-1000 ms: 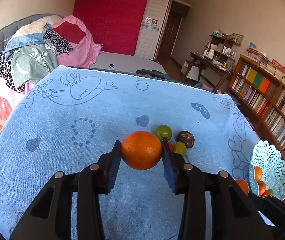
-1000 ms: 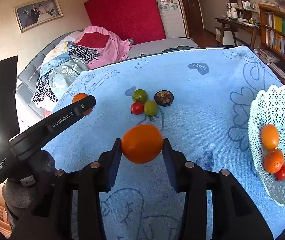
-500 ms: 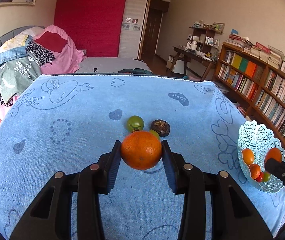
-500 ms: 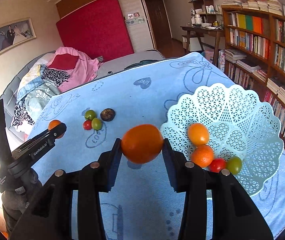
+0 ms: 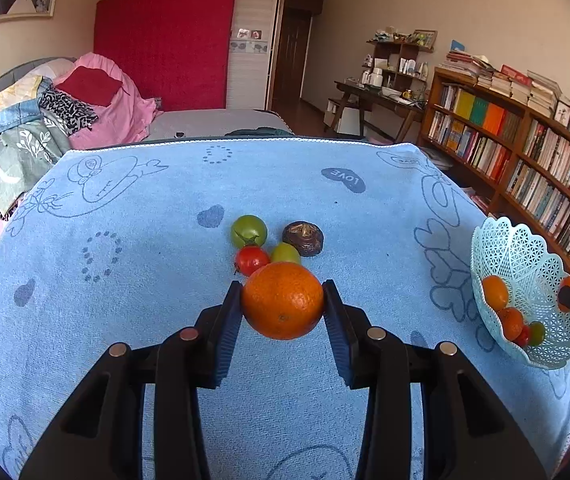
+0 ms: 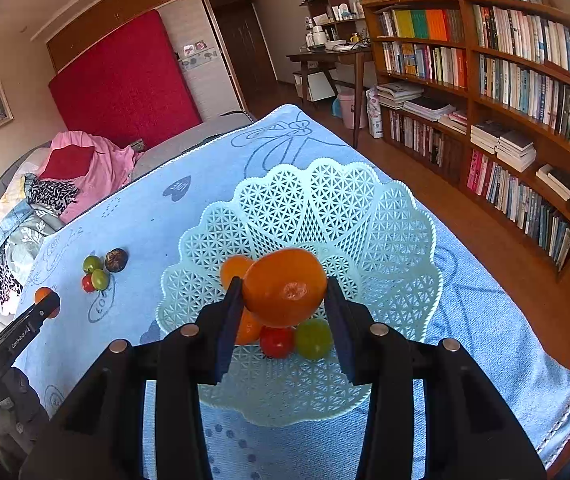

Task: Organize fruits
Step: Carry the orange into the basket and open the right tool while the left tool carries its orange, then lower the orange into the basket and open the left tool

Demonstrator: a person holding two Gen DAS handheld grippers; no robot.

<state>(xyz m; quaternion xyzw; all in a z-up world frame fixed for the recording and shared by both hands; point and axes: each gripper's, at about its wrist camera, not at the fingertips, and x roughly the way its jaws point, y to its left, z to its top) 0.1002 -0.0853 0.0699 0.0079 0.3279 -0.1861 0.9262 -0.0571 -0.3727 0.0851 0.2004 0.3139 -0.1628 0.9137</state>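
My left gripper (image 5: 283,306) is shut on an orange (image 5: 283,300), held above the blue towel just in front of a green tomato (image 5: 248,231), a red tomato (image 5: 251,260), a small green fruit (image 5: 285,253) and a dark brown fruit (image 5: 303,238). My right gripper (image 6: 284,294) is shut on another orange (image 6: 284,286) and hangs over the pale blue lattice basket (image 6: 325,208). In the basket lie two oranges (image 6: 234,268), a red tomato (image 6: 277,342) and a green fruit (image 6: 313,338). The basket (image 5: 525,256) shows at the right of the left wrist view.
The blue towel (image 5: 125,240) covers the table; its right edge (image 6: 557,400) drops to the wooden floor beside a long bookshelf (image 6: 505,80). A bed with piled clothes (image 5: 45,120) lies beyond the far left edge. The left gripper's body (image 6: 13,340) shows at the left in the right wrist view.
My right gripper has carried its orange to the right, from above the open towel to above the basket. My left gripper has shifted slightly, bringing the fruit cluster nearer its orange.
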